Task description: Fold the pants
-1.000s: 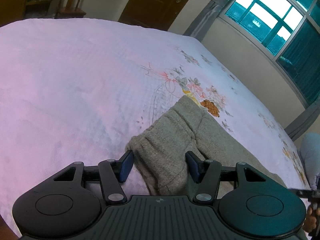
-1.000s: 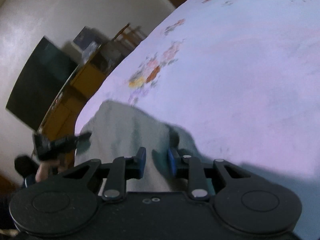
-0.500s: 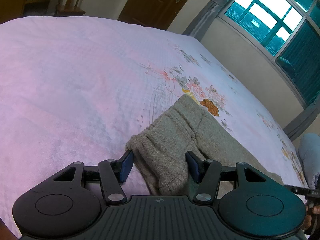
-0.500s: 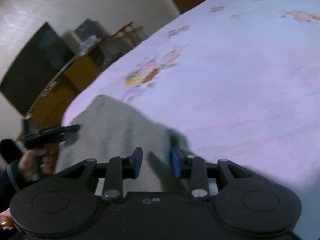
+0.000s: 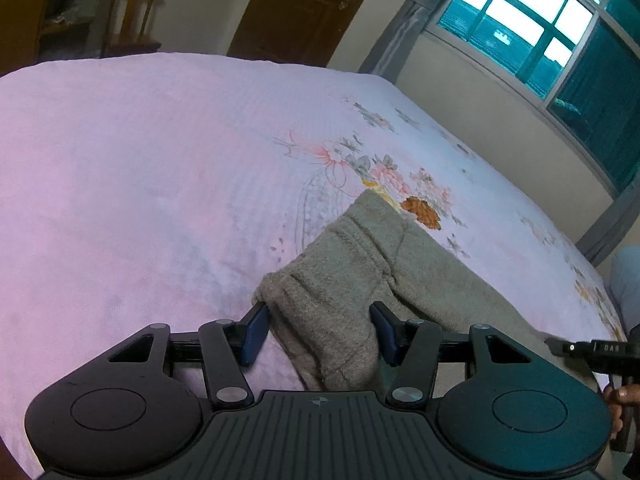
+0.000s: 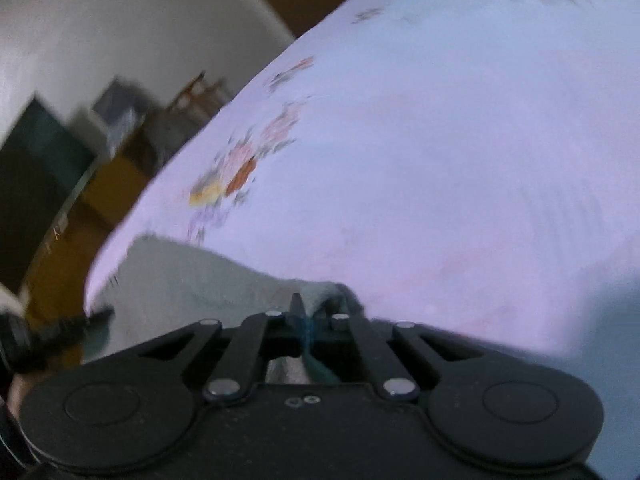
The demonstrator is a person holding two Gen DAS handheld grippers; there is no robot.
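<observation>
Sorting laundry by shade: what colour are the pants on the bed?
Greyish brown pants, plain with no pattern; the left wrist view shows them best.

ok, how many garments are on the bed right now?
1. A grey-brown pair of pants lies at the near edge of the floral bedspread, one end between the left gripper fingers. The gripper bodies hide the closest strip of bed.

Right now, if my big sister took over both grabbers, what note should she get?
Left gripper: jaws open, straddling one end of the grey pants, not pinching.
Right gripper: jaws just closed; they look shut on the pants' other end, though that view is blurred.
Pants lie stretched along the near edge of the flowered bed.
Done: one end gripped.
Left: close the left jaws, then fold.
</observation>
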